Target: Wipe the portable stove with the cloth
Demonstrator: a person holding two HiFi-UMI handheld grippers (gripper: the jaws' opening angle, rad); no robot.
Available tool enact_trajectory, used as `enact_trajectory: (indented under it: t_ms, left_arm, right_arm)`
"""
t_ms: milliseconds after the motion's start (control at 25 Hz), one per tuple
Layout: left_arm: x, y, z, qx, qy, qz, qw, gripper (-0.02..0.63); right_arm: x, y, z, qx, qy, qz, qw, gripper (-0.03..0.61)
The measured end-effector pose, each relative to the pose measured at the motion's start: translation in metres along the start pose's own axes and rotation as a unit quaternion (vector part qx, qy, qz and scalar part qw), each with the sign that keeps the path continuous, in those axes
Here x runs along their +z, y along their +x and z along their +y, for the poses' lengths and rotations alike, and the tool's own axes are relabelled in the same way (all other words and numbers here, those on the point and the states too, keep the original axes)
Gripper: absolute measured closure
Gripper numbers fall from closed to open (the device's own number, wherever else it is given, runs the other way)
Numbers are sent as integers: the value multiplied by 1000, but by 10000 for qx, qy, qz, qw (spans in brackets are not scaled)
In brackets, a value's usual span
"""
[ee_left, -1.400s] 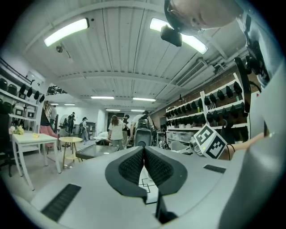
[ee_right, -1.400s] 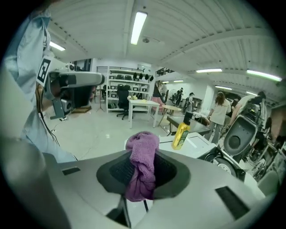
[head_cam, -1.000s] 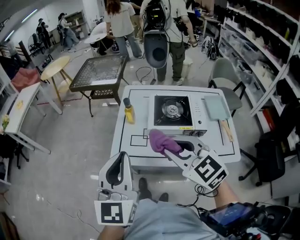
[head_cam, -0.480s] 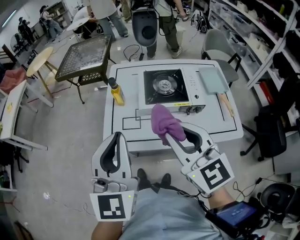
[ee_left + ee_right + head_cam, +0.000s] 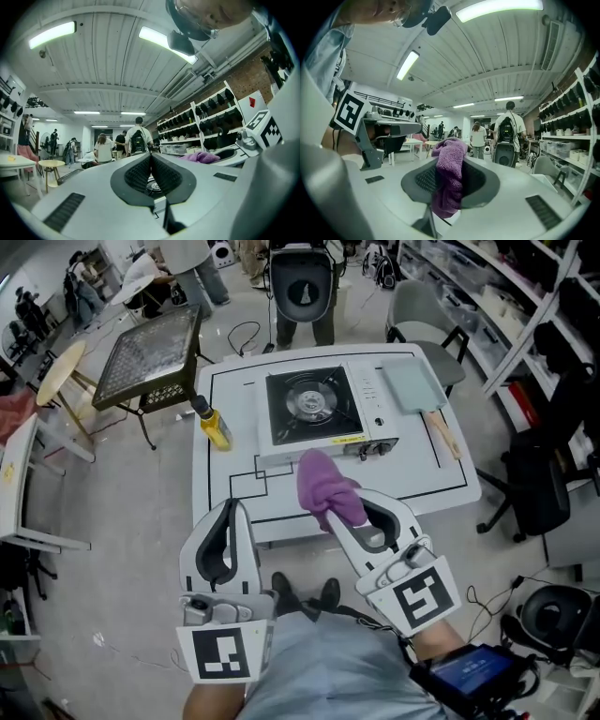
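The portable stove (image 5: 309, 407) sits on the white table (image 5: 412, 479), its burner at centre and its knob panel to the right. My right gripper (image 5: 330, 510) is shut on the purple cloth (image 5: 327, 487), which hangs over the table's near part just in front of the stove. In the right gripper view the cloth (image 5: 449, 161) bunches between the pads of the right gripper (image 5: 451, 185). My left gripper (image 5: 232, 507) hovers at the table's near left edge, shut with nothing in it. In the left gripper view, the left gripper (image 5: 151, 158) has its pads touching.
A yellow bottle (image 5: 213, 427) stands left of the stove. A pale green board (image 5: 411, 387) and a wooden stick (image 5: 442, 435) lie to its right. A black chair (image 5: 302, 287) and people stand beyond the table, a mesh table (image 5: 150, 352) at left, shelves at right.
Both grippers have moved forward toward the table. The right one has rolled somewhat, with the cloth still held and now closer to the stove's front.
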State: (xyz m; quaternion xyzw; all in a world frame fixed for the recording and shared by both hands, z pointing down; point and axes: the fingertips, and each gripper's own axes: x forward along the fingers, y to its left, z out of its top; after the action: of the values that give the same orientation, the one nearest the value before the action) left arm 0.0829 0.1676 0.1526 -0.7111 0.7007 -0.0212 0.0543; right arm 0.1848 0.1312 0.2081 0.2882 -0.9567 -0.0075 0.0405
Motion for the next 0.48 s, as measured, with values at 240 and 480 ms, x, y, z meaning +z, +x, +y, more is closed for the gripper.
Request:
enact_trajectory:
  t_ms: [240, 480]
  left_arm:
    - [-14, 3, -14, -126, -117, 196, 9997, 595]
    - [-11, 5, -21, -199, -75, 203, 9996, 595]
  right_arm:
    - [-5, -8, -10, -117, 14, -17, 9999, 460]
    - [-4, -12, -14, -160, 33, -12, 9999, 460]
